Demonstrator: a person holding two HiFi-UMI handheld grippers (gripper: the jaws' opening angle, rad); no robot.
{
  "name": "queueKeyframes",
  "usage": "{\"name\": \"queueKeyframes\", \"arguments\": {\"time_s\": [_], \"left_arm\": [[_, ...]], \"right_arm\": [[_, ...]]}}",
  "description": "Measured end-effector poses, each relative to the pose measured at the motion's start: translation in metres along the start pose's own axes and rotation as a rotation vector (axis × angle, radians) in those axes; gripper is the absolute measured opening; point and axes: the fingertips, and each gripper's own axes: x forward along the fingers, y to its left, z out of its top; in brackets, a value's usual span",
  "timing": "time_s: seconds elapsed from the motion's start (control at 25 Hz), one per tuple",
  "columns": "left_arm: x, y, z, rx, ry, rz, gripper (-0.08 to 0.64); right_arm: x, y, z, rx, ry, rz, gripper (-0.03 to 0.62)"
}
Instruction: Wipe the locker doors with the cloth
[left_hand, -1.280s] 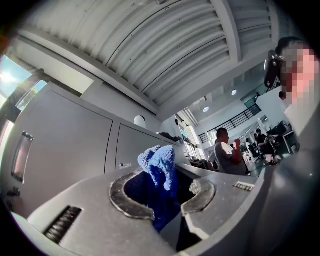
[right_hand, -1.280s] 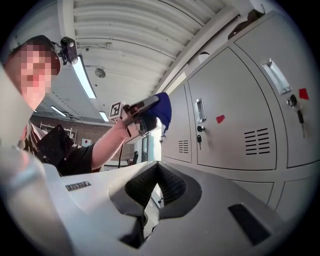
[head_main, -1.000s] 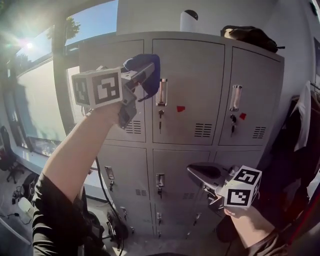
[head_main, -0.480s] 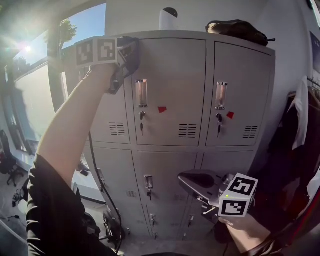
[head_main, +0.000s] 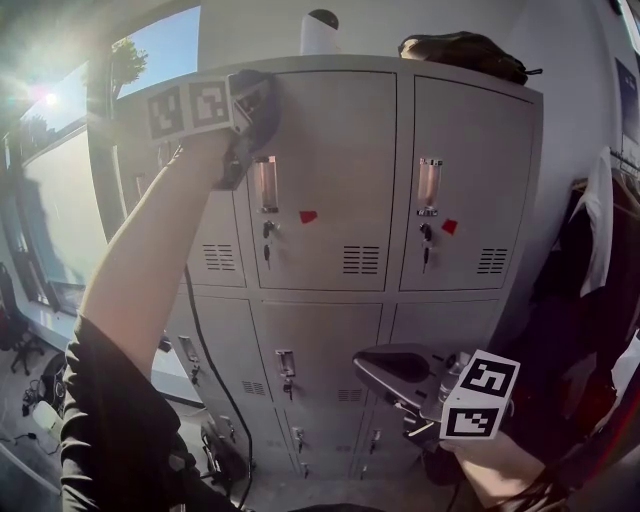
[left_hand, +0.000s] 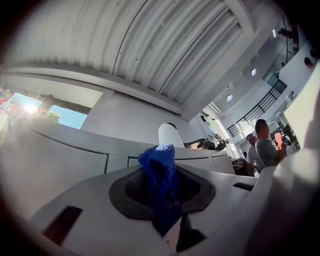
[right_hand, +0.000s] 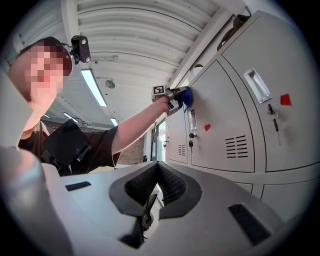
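The grey lockers (head_main: 330, 170) fill the head view, with handles, keys and red stickers on the top doors. My left gripper (head_main: 262, 100) is raised to the top left corner of the middle top door and is shut on a blue cloth (head_main: 268, 112) that lies against the metal. In the left gripper view the cloth (left_hand: 159, 182) sticks up from between the jaws of my left gripper (left_hand: 162, 172). My right gripper (head_main: 368, 362) hangs low in front of the lower doors, shut with nothing in it. From the right gripper view, the right gripper (right_hand: 156, 189) looks up at the cloth (right_hand: 185, 96) on the door.
A white cylinder (head_main: 320, 32) and a dark bag (head_main: 460, 48) sit on top of the lockers. A bright window (head_main: 50, 200) is at the left. Clothes (head_main: 600, 230) hang at the right. A black cable (head_main: 208, 360) hangs down the left lockers. People (left_hand: 265, 147) stand far off.
My left gripper has carried the cloth up from beside the door handle to the door's top left corner. The right gripper has stayed low and shut.
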Motion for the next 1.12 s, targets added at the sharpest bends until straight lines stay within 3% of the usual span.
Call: {"name": "queueKeyframes", "arguments": {"time_s": [0.24,0.48,0.72,1.12], "left_arm": [[0.011,-0.025,-0.01,0.002,0.023,-0.042,0.104],[0.029,-0.056,-0.017,0.028,0.043,-0.087,0.104],[0.06,-0.111,-0.026,0.045,0.057,-0.17,0.104],[0.101,-0.177,-0.026,0.009,0.02,-0.26,0.104]], "right_arm": [[0.007,-0.011,0.024,0.014,0.007,0.029,-0.003],[0.017,-0.008,0.055,-0.03,0.012,0.053,-0.003],[0.016,0.005,0.054,-0.041,0.02,0.065,-0.003],[-0.01,-0.004,0.042,-0.001,0.014,0.002,-0.003]]}}
